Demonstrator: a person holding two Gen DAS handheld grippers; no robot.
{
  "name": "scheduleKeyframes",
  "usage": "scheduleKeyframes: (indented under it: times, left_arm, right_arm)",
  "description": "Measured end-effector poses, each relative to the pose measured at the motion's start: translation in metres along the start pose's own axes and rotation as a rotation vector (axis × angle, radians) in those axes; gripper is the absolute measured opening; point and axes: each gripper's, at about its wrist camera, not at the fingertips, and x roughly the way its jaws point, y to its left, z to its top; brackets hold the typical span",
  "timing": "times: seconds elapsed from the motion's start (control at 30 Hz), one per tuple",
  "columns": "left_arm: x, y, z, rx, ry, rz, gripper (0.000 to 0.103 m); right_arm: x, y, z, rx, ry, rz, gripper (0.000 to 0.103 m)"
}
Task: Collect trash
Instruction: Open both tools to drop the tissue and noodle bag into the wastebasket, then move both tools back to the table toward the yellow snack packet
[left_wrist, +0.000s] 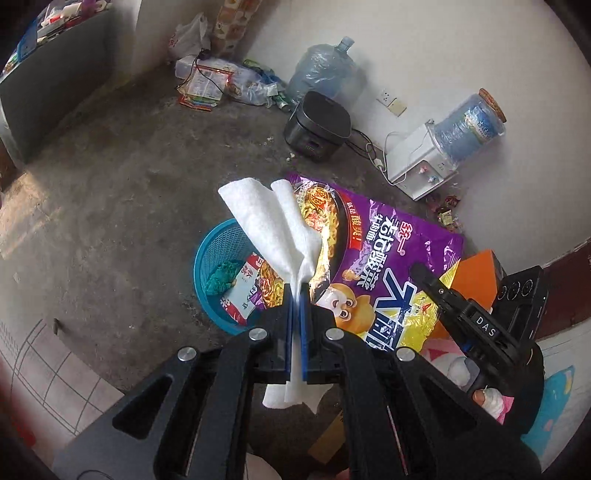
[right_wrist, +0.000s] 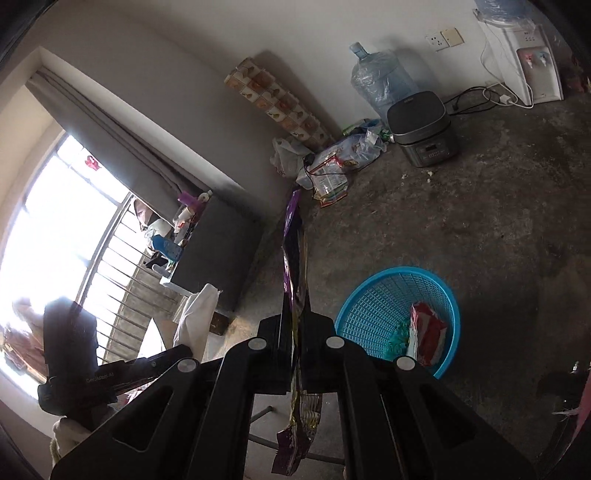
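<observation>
My left gripper (left_wrist: 295, 291) is shut on a white tissue (left_wrist: 269, 221), held above the floor just right of the blue basket (left_wrist: 210, 258). My right gripper (right_wrist: 295, 321) is shut on a purple noodle wrapper (right_wrist: 293, 251), seen edge-on here and broadside in the left wrist view (left_wrist: 380, 251). The basket also shows in the right wrist view (right_wrist: 369, 299), below and right of the wrapper. It holds a red-and-white packet (right_wrist: 424, 332) and a green crumpled thing (right_wrist: 397, 341). The left gripper and its tissue (right_wrist: 195, 314) show at left in the right wrist view.
A black rice cooker (left_wrist: 317, 125), a water jug (left_wrist: 321, 70) and a white water dispenser (left_wrist: 421, 158) stand along the wall. Bags and packets (left_wrist: 221, 81) lie in the corner. Candy wrappers (left_wrist: 447, 210) lie by the dispenser. A grey cabinet (right_wrist: 210, 251) stands by the window.
</observation>
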Motion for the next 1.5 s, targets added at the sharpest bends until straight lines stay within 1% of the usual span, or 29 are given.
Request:
scheduleKeyframes:
  times: [0.2, 0.27, 0.3, 0.33, 0.37, 0.4, 0.43, 0.5, 0.63, 0.67, 0.73, 0.77, 0.8, 0.83, 0.9, 0.97, 1.03, 1.17, 1.27, 1.33, 1.43, 1.5]
  left_arm:
    - [0.049, 0.016, 0.016, -0.009, 0.061, 0.058, 0.002]
    - [0.062, 0.021, 0.020, -0.012, 0.080, 0.072, 0.002]
    - [0.067, 0.022, 0.022, -0.012, 0.088, 0.079, 0.002]
    - [0.073, 0.022, 0.024, -0.011, 0.097, 0.087, 0.002]
    - [0.077, 0.023, 0.026, -0.011, 0.104, 0.094, 0.002]
    - [0.082, 0.025, 0.028, -0.012, 0.110, 0.098, 0.002]
    - [0.085, 0.026, 0.029, -0.010, 0.116, 0.101, 0.002]
    - [0.093, 0.024, 0.032, -0.003, 0.125, 0.107, 0.002]
    - [0.114, 0.018, 0.038, 0.008, 0.154, 0.124, 0.002]
    - [0.121, 0.017, 0.039, 0.010, 0.169, 0.132, 0.005]
    - [0.135, 0.016, 0.040, 0.001, 0.192, 0.154, 0.023]
    - [0.141, 0.016, 0.042, -0.005, 0.194, 0.168, 0.047]
    - [0.145, 0.015, 0.043, -0.007, 0.185, 0.190, 0.055]
    - [0.147, 0.015, 0.045, -0.007, 0.174, 0.214, 0.055]
    - [0.147, 0.014, 0.046, -0.011, 0.164, 0.227, 0.055]
    - [0.136, 0.012, 0.045, -0.020, 0.147, 0.217, 0.055]
    - [0.119, 0.008, 0.044, -0.007, 0.122, 0.213, 0.055]
    - [0.070, -0.005, 0.042, 0.021, 0.034, 0.185, 0.057]
    - [0.021, -0.015, 0.035, 0.037, -0.054, 0.153, 0.061]
    - [-0.015, -0.023, 0.026, 0.053, -0.119, 0.137, 0.064]
    - [-0.074, -0.032, 0.007, 0.079, -0.230, 0.102, 0.072]
    - [-0.115, -0.036, -0.008, 0.102, -0.307, 0.091, 0.080]
  right_arm:
    - [0.100, -0.076, -0.011, 0.189, 0.136, -0.158, 0.004]
    - [0.134, -0.098, -0.018, 0.227, 0.182, -0.180, 0.006]
    - [0.150, -0.111, -0.024, 0.255, 0.209, -0.188, 0.011]
    - [0.164, -0.122, -0.031, 0.275, 0.240, -0.219, 0.016]
    - [0.174, -0.132, -0.036, 0.289, 0.260, -0.253, 0.024]
    - [0.179, -0.138, -0.040, 0.299, 0.263, -0.276, 0.029]
    - [0.179, -0.144, -0.044, 0.308, 0.253, -0.290, 0.030]
    - [0.170, -0.150, -0.048, 0.331, 0.213, -0.284, 0.038]
    - [0.136, -0.149, -0.045, 0.338, 0.132, -0.251, 0.040]
    - [0.129, -0.148, -0.042, 0.338, 0.113, -0.246, 0.040]
    - [0.115, -0.145, -0.040, 0.338, 0.083, -0.230, 0.040]
    - [0.111, -0.143, -0.037, 0.339, 0.073, -0.224, 0.040]
    - [0.107, -0.141, -0.036, 0.338, 0.066, -0.220, 0.040]
    - [0.103, -0.139, -0.035, 0.336, 0.061, -0.217, 0.040]
    - [0.098, -0.134, -0.034, 0.327, 0.056, -0.211, 0.040]
    - [0.093, -0.128, -0.034, 0.312, 0.050, -0.208, 0.040]
    - [0.088, -0.119, -0.033, 0.292, 0.044, -0.202, 0.040]
    - [0.078, -0.087, -0.033, 0.212, 0.030, -0.200, 0.041]
    - [0.065, -0.054, -0.030, 0.131, 0.008, -0.198, 0.041]
    - [0.054, -0.030, -0.028, 0.072, -0.020, -0.189, 0.047]
    - [0.032, 0.011, -0.028, -0.033, -0.063, -0.160, 0.051]
    - [0.017, 0.041, -0.030, -0.123, -0.085, -0.136, 0.053]
